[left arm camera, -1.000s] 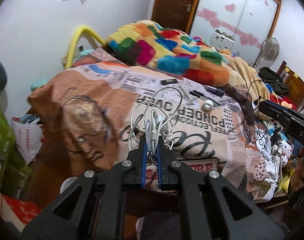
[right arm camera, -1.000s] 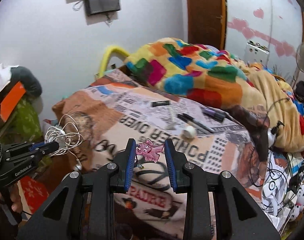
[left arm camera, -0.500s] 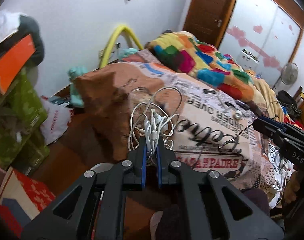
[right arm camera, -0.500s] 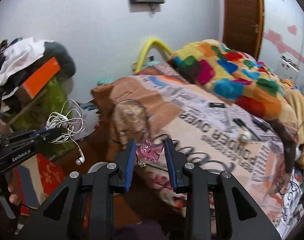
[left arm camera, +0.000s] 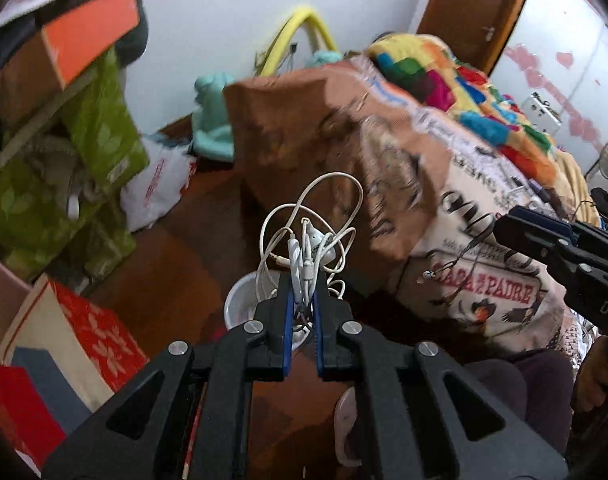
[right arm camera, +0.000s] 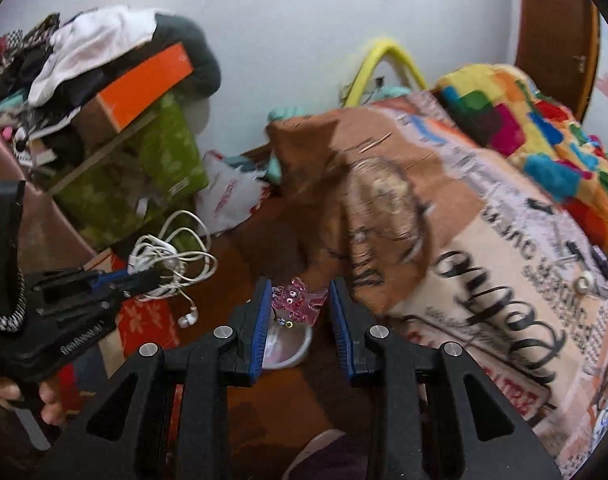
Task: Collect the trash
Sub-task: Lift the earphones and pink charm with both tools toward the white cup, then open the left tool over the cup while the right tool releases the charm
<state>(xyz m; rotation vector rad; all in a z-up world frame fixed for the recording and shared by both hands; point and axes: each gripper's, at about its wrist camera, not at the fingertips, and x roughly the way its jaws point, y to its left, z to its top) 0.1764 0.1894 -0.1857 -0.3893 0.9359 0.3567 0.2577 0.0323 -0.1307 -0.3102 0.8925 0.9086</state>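
Earphones (left arm camera: 308, 236), a white tangled bundle, sat clamped between the fingers of the left gripper (left arm camera: 302, 300), held in the air above a white bowl (right arm camera: 285, 346) on the brown floor (left arm camera: 175, 276); the right gripper (right arm camera: 300, 310) pinched a pink translucent figure charm (right arm camera: 297, 300) between its fingers, over that same bowl, beside the bed's printed blanket (right arm camera: 484, 264).

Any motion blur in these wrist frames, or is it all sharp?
Left wrist: bedspread and green boxes smeared; left tongs and earphone cable sharp. Right wrist: bedspread edge blurred; right tongs and pink charm crisp. Both: fisheye bending, dark corners.
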